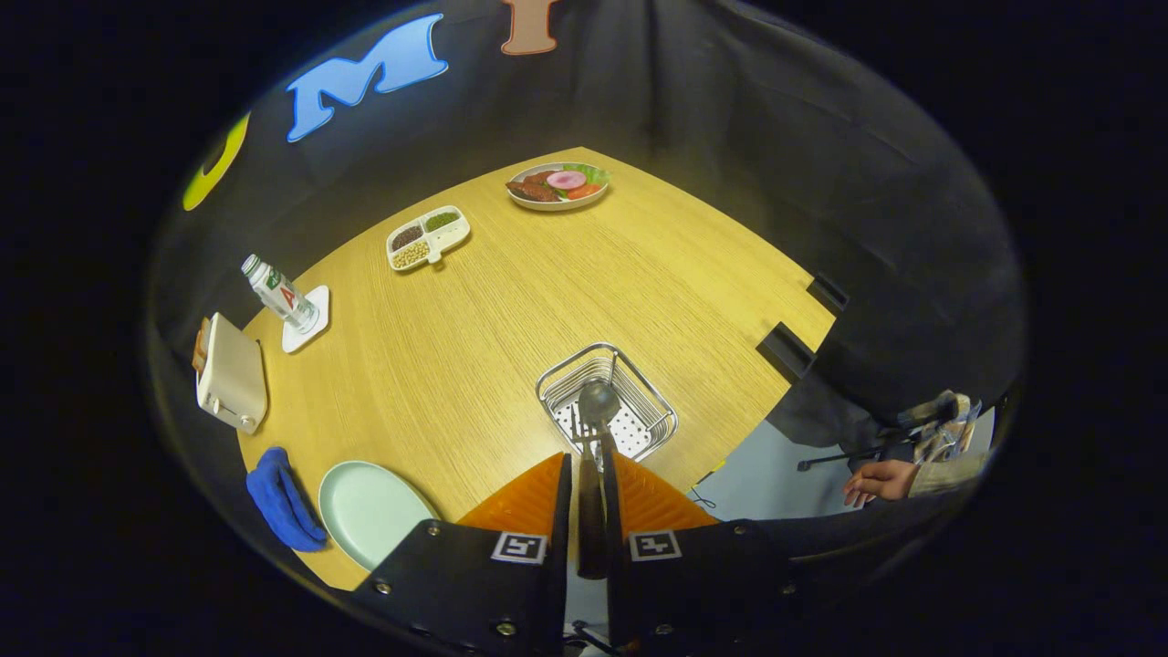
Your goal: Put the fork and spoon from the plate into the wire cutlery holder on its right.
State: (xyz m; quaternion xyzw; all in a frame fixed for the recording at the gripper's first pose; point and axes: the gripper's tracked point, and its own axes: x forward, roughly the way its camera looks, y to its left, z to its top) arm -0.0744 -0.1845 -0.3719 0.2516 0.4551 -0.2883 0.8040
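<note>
Holding the spoon (598,415) clamped between the two orange fingers (525,497) of the gripper (589,474), bowl end forward, right over the wire cutlery holder (607,401) on the wooden table (547,292), with the fork (575,424) seemingly lying inside the holder already and the pale green plate (370,511) left bare beside the blue cloth (278,497). Judging from this, doing the last step now: lowering the spoon into the holder, then letting the fingers part only when the spoon is safely within the wire rim.
</note>
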